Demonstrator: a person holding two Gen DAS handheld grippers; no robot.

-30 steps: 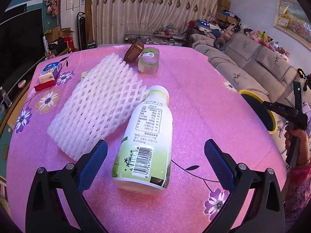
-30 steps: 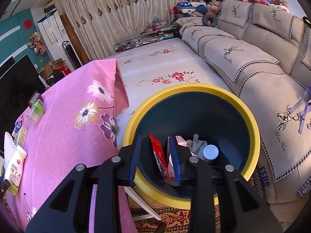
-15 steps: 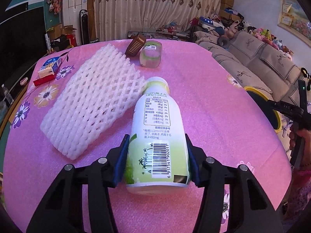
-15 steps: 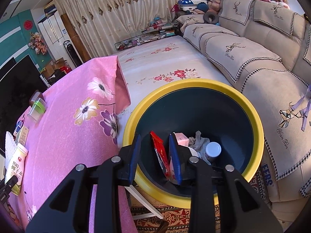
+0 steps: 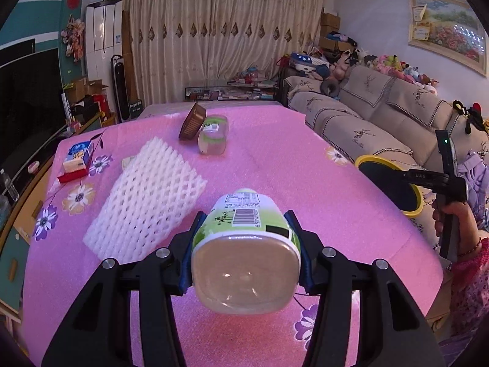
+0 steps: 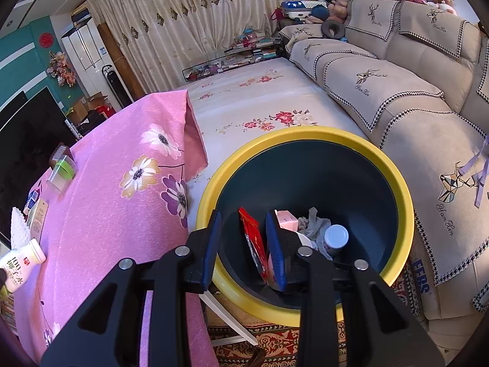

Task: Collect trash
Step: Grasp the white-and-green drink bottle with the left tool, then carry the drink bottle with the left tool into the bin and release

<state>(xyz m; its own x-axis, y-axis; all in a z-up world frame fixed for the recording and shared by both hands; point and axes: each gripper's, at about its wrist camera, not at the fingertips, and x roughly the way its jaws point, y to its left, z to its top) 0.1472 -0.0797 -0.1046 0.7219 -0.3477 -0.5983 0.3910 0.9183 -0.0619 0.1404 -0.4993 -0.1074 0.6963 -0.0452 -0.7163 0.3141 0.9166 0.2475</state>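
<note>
A white and green plastic bottle (image 5: 244, 244) hangs tilted above the pink tablecloth, its clear base towards the camera. My left gripper (image 5: 244, 217) is shut on it, blue pads pressing both sides. The same bottle (image 6: 18, 260) shows at the far left of the right wrist view. My right gripper (image 6: 243, 215) hovers over the near rim of the yellow-rimmed dark bin (image 6: 305, 131), jaws partly apart with nothing pressed between them. A red wrapper (image 6: 253, 238) seen in the gap lies inside the bin. The left wrist view shows the right gripper (image 5: 428, 180) beside the bin (image 5: 366, 159).
On the table lie a white foam net (image 5: 146, 198), a clear jar (image 5: 214, 137) on its side, a brown lid (image 5: 191, 122) and a small carton (image 5: 78, 154). The bin also holds a pink box (image 6: 287, 218), cloth and a capped bottle (image 6: 336, 237). A sofa (image 6: 397, 107) runs along the right.
My left gripper closed around the bottle lying on the table and lifted it, tipping its base towards the camera. The right gripper stayed over the bin.
</note>
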